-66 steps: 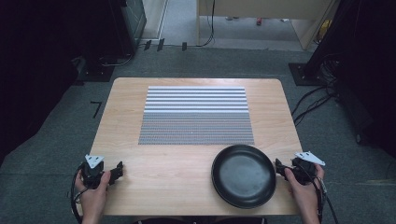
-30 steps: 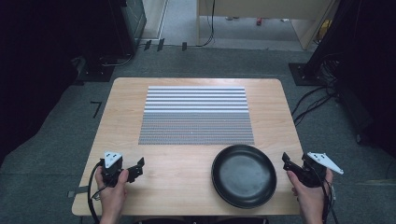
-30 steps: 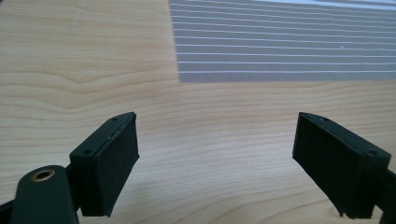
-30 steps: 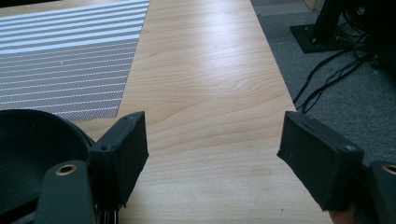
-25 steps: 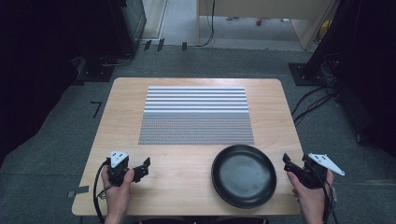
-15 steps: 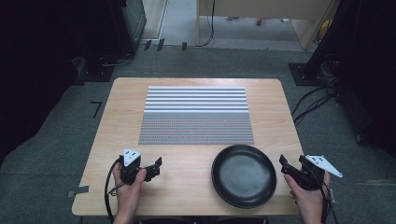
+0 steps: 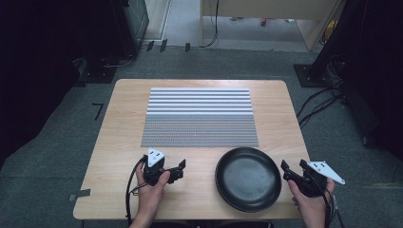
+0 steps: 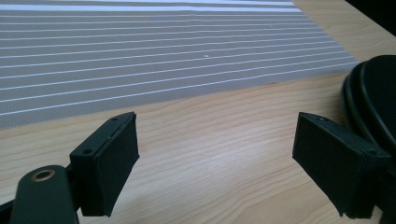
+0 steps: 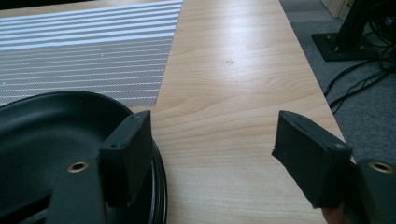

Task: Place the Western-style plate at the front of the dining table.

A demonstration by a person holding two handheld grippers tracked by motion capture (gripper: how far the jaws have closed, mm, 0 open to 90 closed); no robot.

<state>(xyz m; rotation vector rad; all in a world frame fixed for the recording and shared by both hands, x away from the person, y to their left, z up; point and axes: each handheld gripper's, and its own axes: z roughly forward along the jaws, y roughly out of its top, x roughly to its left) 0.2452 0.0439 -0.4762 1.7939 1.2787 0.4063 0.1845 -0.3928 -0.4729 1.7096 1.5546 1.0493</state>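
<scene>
Pan (image 7: 248,178) sits empty on the wooden surface (image 7: 280,104), just below a striped mat (image 7: 199,116). Left tongs (image 7: 179,170) and right tongs (image 7: 291,171) flank it, both agape, gripping nothing.

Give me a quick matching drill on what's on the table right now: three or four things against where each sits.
Things:
1. black pan
2. striped mat
3. left gripper
4. right gripper

Places:
A. middle of the table, far side
B. near edge, left of the pan
C. near edge, right of centre
D. just off the pan's right rim

Pairs: 1-C, 2-A, 3-B, 4-D
</scene>
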